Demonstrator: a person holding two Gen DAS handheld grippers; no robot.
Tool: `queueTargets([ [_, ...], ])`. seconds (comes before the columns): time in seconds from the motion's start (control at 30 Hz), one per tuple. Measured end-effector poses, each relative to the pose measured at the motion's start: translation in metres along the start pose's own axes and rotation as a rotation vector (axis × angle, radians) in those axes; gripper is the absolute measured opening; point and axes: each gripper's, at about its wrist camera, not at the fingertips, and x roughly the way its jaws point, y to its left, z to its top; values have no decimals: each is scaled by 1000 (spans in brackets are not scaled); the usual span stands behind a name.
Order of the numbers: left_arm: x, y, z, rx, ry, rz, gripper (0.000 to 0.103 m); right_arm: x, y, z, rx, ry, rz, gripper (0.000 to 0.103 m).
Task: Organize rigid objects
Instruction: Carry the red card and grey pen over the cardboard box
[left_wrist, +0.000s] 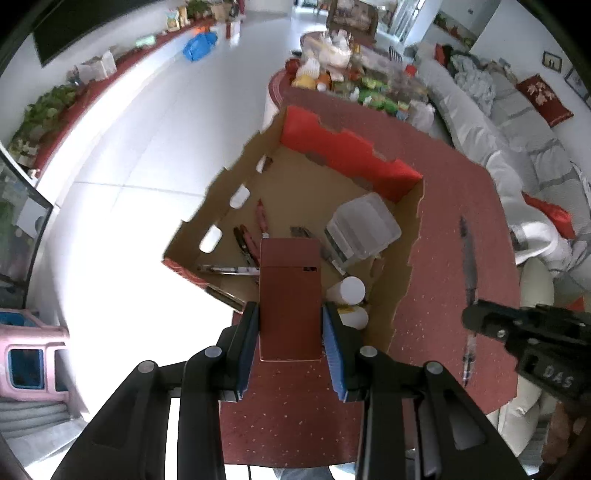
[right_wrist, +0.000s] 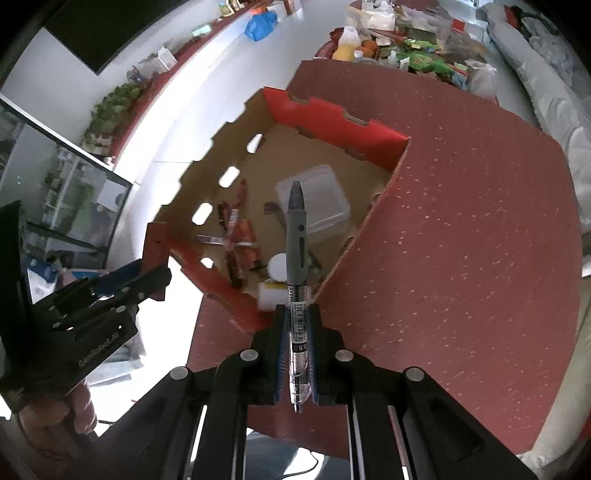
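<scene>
Above the open cardboard box (left_wrist: 402, 258) on the red table (left_wrist: 454, 206), the left gripper (left_wrist: 291, 328) has its jaws partly spread and pinching a flat dark-red case (left_wrist: 290, 295) by its long sides. Beside it the right gripper (right_wrist: 295, 354) has jaws pressed nearly together on a grey-gripped pen (right_wrist: 296, 258) — clear barrel between the pads, tip pointing back. Both hang over the box's near, ragged edge — inside lie a clear plastic container (left_wrist: 364, 229), pliers (left_wrist: 245, 247) and a white cup (left_wrist: 349, 290).

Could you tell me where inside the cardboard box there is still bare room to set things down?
The box floor is bare along its red far wall, behind the clear plastic container. The near half is crowded: pliers and small tools on the left, white bottles at the near corner.
</scene>
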Motion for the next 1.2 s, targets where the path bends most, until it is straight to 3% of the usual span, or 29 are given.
queueTargets([
  [0.23,-28,15,-23,-68,-5,36,37,-13,13,-22,-49,-36,51,11],
  [0.4,-46,23,-32,-35,1,51,37,-26,14,-50,-6,-56,88,11],
  [0.63,-39,49,-13,82,-3,-13,37,-23,35,-69,114,-104,68,11],
  [0.83,-33,108,13,271,27,-113,37,0,96,-59,253,-162,16,11],
  [0.97,-42,147,30,408,23,-130,37,13,145,-49,419,-182,3,11],
  [1.2,-50,186,64,493,13,-159,37,14,202,-21,525,-228,-52,11],
])
